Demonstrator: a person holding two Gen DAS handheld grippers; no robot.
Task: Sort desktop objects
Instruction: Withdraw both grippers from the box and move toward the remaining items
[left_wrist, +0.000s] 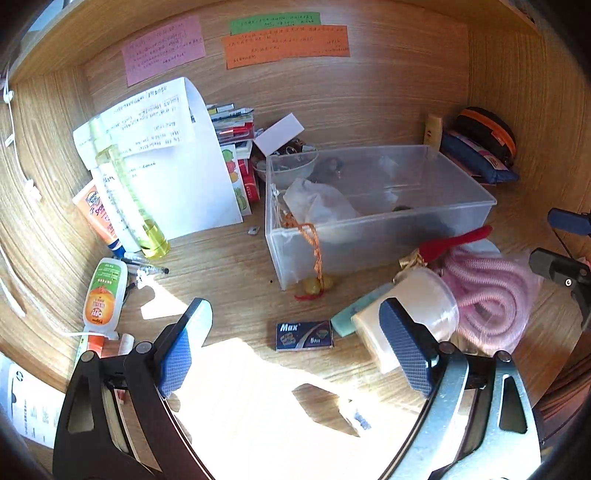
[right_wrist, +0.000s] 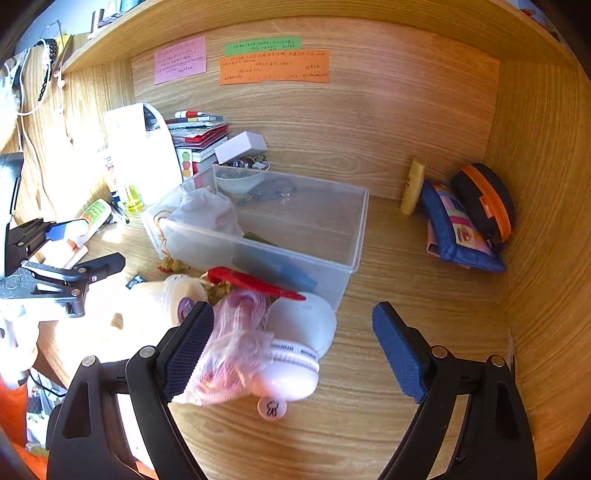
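A clear plastic box (left_wrist: 461, 218) stands on the wooden desk and holds a white cloth bag (left_wrist: 317, 201) and small items; it also shows in the right wrist view (right_wrist: 354, 236). My left gripper (left_wrist: 295, 343) is open above a small blue Max staples box (left_wrist: 304, 335). A white cup (left_wrist: 413, 306) lies beside its right finger. My right gripper (right_wrist: 291, 343) is open over a bag of pink cord (right_wrist: 229, 354) and a white mask (right_wrist: 303, 325). A red tassel ornament (right_wrist: 251, 282) lies against the box.
Bottles and tubes (left_wrist: 105, 291) lie at the left by a white paper bag (left_wrist: 177, 173) and stacked books (left_wrist: 236, 125). Pouches (right_wrist: 469, 221) lean in the right corner. A round token (right_wrist: 272, 407) lies on the desk. Sticky notes (right_wrist: 273, 66) hang on the back wall.
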